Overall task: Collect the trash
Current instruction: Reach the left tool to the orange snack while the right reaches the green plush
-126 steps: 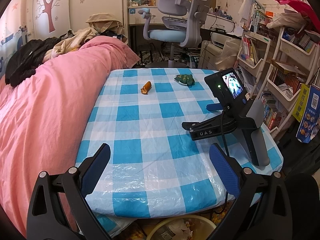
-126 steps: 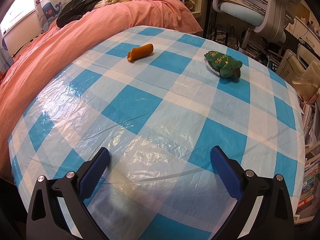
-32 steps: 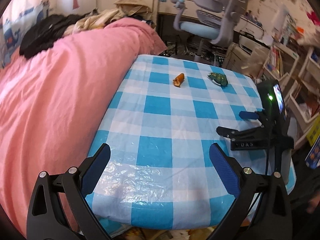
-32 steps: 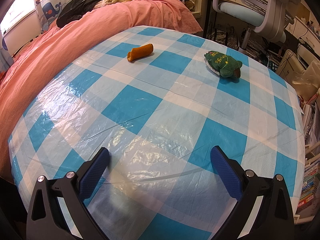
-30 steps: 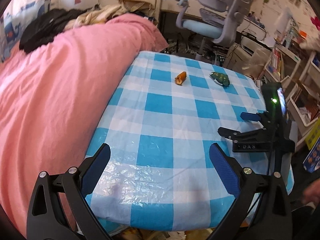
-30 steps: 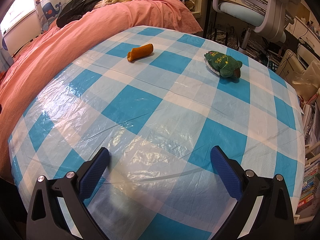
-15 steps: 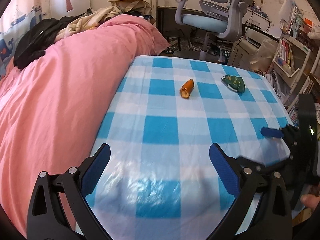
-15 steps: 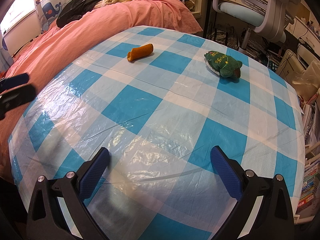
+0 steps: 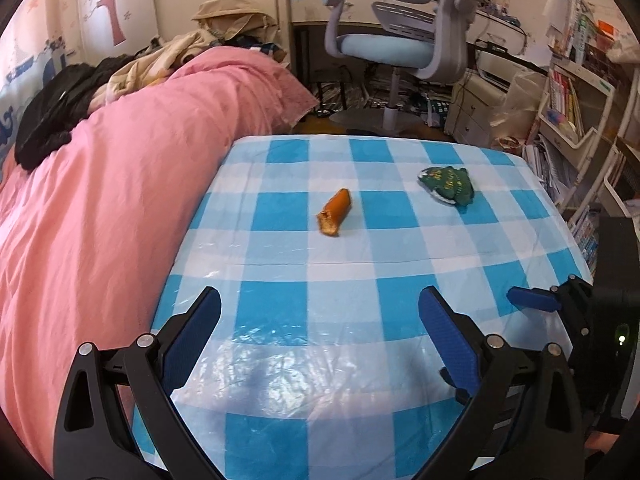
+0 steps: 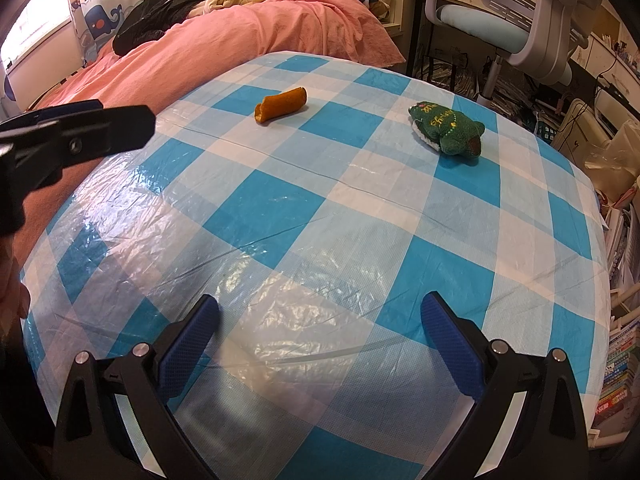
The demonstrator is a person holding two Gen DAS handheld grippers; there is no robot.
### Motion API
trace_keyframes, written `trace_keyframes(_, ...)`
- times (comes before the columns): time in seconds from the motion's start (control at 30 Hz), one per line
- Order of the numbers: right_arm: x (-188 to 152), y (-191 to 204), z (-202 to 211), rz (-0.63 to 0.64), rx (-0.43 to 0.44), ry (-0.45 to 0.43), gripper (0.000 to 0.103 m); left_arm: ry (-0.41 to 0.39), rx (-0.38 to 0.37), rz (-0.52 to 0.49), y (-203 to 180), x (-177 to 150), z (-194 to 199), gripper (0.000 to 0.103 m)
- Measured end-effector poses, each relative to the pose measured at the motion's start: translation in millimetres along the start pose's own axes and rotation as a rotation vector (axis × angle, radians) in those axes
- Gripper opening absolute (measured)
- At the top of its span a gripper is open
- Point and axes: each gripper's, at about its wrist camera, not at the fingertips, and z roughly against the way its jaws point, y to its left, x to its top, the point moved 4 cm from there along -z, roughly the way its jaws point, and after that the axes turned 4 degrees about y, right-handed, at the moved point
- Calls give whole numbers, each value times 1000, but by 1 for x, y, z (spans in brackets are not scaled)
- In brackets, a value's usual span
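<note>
Two scraps lie well ahead of your spread, empty left tool (image 9: 318, 332): an orange, crusty, bitten roll (image 9: 334, 212) and a green fuzzy embroidered lump (image 9: 447, 185). Your right tool (image 10: 318, 338) rests spread too. Beware snagging the slick, crinkled checked plastic desk cover (image 9: 304, 344).

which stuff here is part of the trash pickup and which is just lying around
Job:
- orange scrap on the table
- green scrap on the table
- left claw, open
- right claw, open

Lying about:
- pink duvet
- clothes pile
- chair
- book shelves
</note>
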Motion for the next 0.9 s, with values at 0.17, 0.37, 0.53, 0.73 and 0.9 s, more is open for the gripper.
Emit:
trace_keyframes(0.17,0,-1,0,5,3,9,97,8,16,-26,-4,-3,-4,95)
trace_keyframes(0.37,2,-15,11,34,-49,-19,97,14,10,-7,4,5,-22,95)
trace_keyframes(0.53,17,-34,22,28,-70,-120,97,18,-1,-6,1,24,-47,95)
trace_keyframes(0.73,57,-50,14,25,-87,-206,95,20,11,-69,-13,44,-75,95)
trace_keyframes(0.9,79,-63,-9,35,-118,-203,95,26,12,-72,-14,56,-94,91)
